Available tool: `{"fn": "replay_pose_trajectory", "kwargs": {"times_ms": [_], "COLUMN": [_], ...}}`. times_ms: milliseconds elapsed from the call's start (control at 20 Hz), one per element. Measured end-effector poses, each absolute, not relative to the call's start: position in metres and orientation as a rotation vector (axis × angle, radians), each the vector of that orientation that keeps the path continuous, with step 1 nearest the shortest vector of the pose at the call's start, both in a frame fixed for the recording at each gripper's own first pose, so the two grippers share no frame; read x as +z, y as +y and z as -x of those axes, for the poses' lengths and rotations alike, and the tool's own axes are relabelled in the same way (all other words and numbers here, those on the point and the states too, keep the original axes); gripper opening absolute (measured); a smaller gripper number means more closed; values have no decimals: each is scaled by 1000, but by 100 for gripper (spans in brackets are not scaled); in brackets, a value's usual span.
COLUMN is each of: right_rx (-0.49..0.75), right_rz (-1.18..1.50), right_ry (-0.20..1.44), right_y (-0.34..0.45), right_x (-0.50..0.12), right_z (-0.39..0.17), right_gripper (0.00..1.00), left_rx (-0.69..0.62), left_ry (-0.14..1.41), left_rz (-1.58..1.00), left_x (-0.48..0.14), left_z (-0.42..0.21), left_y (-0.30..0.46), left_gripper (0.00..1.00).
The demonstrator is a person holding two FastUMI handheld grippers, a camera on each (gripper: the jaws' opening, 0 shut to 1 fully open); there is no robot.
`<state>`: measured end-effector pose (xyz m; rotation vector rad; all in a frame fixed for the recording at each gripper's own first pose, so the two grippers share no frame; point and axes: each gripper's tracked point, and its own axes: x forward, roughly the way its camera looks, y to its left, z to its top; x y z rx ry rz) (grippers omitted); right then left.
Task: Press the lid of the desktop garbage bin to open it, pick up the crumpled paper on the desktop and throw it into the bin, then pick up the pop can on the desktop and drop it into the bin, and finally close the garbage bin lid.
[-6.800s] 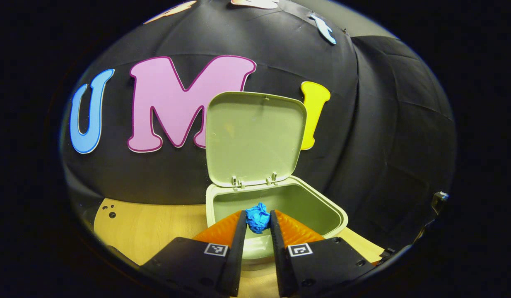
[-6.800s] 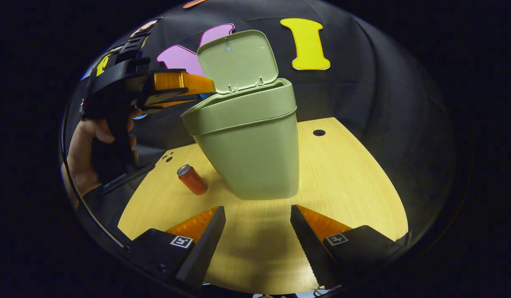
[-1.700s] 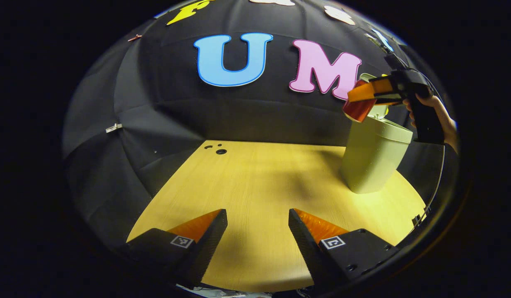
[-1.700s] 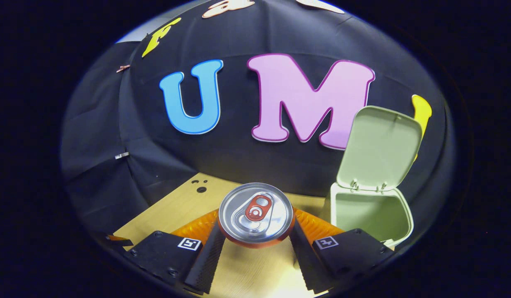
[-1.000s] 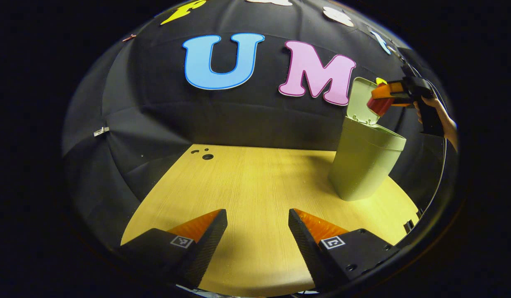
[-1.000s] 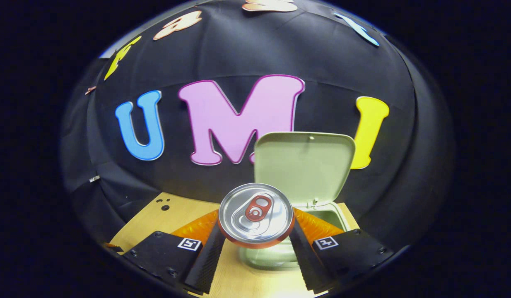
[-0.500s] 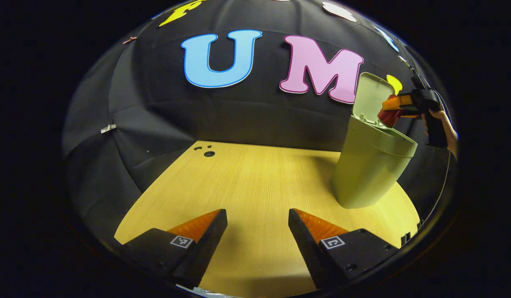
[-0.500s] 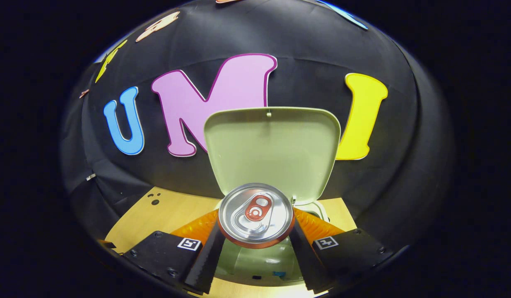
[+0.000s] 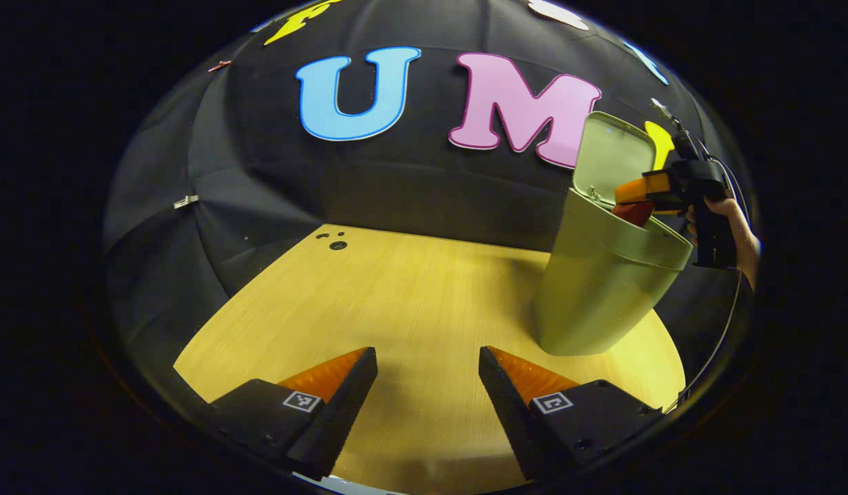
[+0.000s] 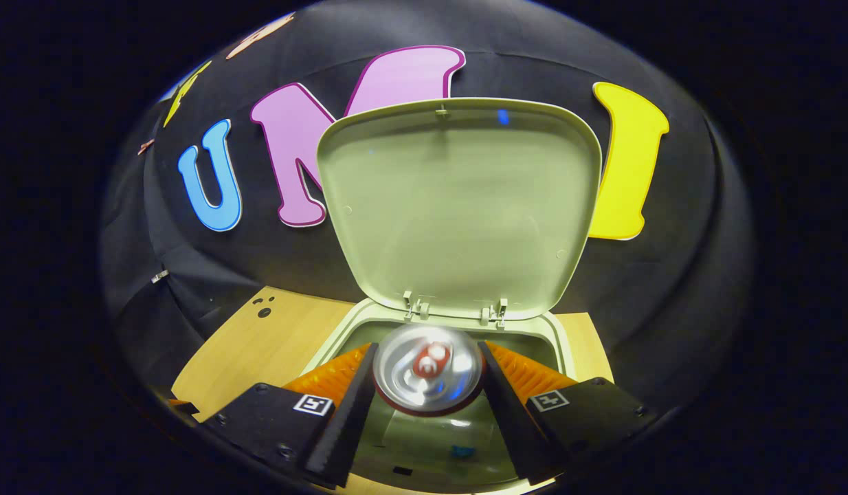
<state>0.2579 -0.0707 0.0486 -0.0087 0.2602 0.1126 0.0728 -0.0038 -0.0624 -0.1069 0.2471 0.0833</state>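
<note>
Garbage bin point(image 10: 554, 330), a tall matte sage-green plastic tub with rounded corners, stands on a pale wood-grain desktop point(image 9: 396, 302); in the left gripper view it sits at about three o'clock. Its smooth, rounded-rectangle lid point(image 10: 458, 206) is hinged upright at twelve o'clock in the right gripper view. Over the open mouth, the right gripper point(image 10: 427, 385) has the pop can point(image 10: 427, 368) between its fingers, silver round top blurred, so whether the grip is firm or just letting go cannot be told. A scrap of blue, probably the crumpled paper point(image 10: 463, 451), lies deep inside at six o'clock. The can drop appears to be the step in hand; next, the lid needs pushing down. The left gripper point(image 9: 427, 385) hangs spread wide, holding nothing, above the desktop.
</note>
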Motion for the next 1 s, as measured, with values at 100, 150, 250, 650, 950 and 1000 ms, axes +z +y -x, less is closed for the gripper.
{"fn": "replay_pose_trajectory", "kwargs": {"times_ms": [100,150,250,650,950,1000], "right_rx": [96,88,87,67,43,45], "right_rz": [19,10,-7,20,51,47], "right_ry": [237,225,192,34,-74,-81], "right_y": [-73,-73,-71,-73,-75,-75], "right_x": [56,62,76,172,240,247], "right_z": [-256,-255,-249,-234,-248,-251], "right_gripper": [94,94,98,98,97,97], "left_rx": [65,61,68,111,168,187], "left_ry": [240,234,228,242,230,221], "left_rz": [66,49,38,98,132,132], "left_x": [-60,-59,-59,-70,-73,-72], "left_z": [-70,-68,-63,-48,-35,-32], "left_y": [-2,0,9,44,63,68], "left_gripper": [96,96,96,96,96,96]}}
